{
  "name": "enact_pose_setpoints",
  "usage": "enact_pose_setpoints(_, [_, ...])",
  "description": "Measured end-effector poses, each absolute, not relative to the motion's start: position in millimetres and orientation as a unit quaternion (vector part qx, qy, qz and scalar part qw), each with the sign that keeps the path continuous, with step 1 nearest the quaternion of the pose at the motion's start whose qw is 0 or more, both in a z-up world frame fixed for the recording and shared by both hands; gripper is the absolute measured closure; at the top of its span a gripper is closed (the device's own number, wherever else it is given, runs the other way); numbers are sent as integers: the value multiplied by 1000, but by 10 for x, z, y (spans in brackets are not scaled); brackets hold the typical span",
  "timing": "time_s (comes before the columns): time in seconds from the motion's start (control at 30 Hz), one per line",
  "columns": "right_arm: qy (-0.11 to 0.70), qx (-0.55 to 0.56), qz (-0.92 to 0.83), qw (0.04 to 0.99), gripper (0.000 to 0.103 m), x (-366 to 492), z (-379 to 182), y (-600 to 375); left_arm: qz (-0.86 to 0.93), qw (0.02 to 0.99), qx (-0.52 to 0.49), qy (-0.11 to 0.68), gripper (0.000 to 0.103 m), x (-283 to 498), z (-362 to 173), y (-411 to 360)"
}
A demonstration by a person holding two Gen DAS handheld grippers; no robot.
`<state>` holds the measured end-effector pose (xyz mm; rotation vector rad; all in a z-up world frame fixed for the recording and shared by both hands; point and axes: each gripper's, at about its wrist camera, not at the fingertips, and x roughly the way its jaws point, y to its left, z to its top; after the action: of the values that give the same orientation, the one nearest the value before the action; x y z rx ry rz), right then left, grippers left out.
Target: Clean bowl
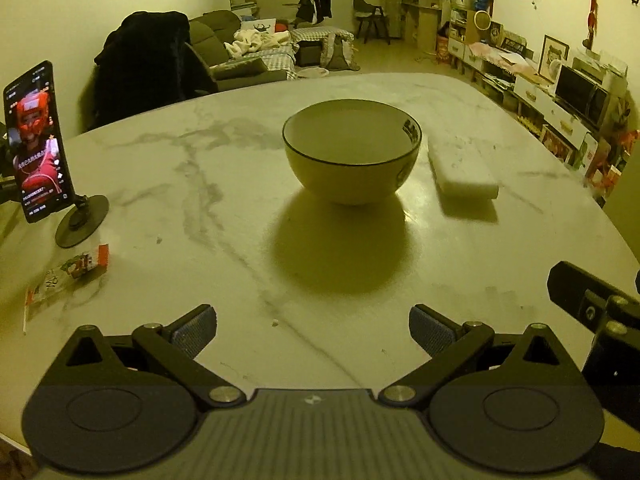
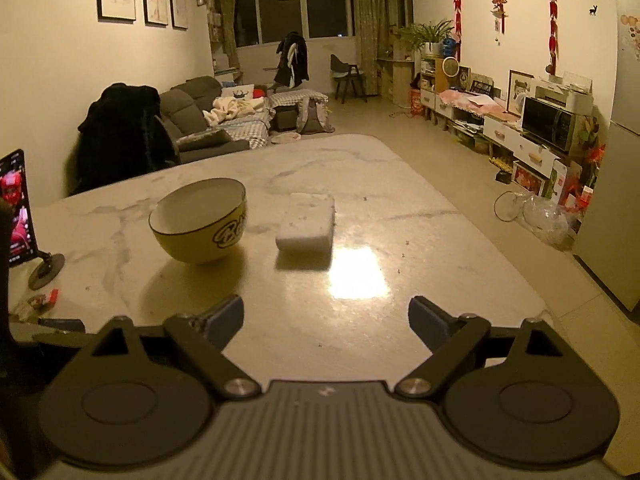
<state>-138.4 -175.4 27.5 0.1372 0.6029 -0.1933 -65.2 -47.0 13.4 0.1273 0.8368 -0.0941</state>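
1. A phone on a stand (image 1: 38,142) shows at the bench's (image 1: 168,184) left edge; its screen text is too small to read.
2. The left claw (image 1: 312,330) hangs wide and empty, short of the bowl (image 1: 352,152).
3. The bowl stands upright mid-bench, yellow with a dark rim and pale inside; its lettering is partly turned away.
4. A white sponge block (image 2: 306,222) lies just beside it.
5. The right claw (image 2: 326,320) gapes wide, empty.

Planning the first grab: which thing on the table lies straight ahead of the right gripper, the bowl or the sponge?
The white sponge. The yellow bowl sits left of it.
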Motion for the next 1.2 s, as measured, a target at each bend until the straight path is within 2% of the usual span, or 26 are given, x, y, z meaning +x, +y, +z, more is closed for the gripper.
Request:
enact_pose_setpoints(0.47, [303,83,-88,945,11,-1274,222,-1729,-22,914,37,404,1,-592,45,-360])
enact_pose_setpoints(0.77, [333,88,-108,933,11,-1109,56,-1772,-44,918,4,395,1,-543,-111,-338])
enact_pose_setpoints(1.0, [357,102,-151,916,11,-960,-128,-1931,-44,919,21,391,0,-490,-252,-405])
enact_pose_setpoints(1.2, [372,51,-177,910,4,-738,-395,-1982,-46,924,20,380,0,-477,-288,-406])
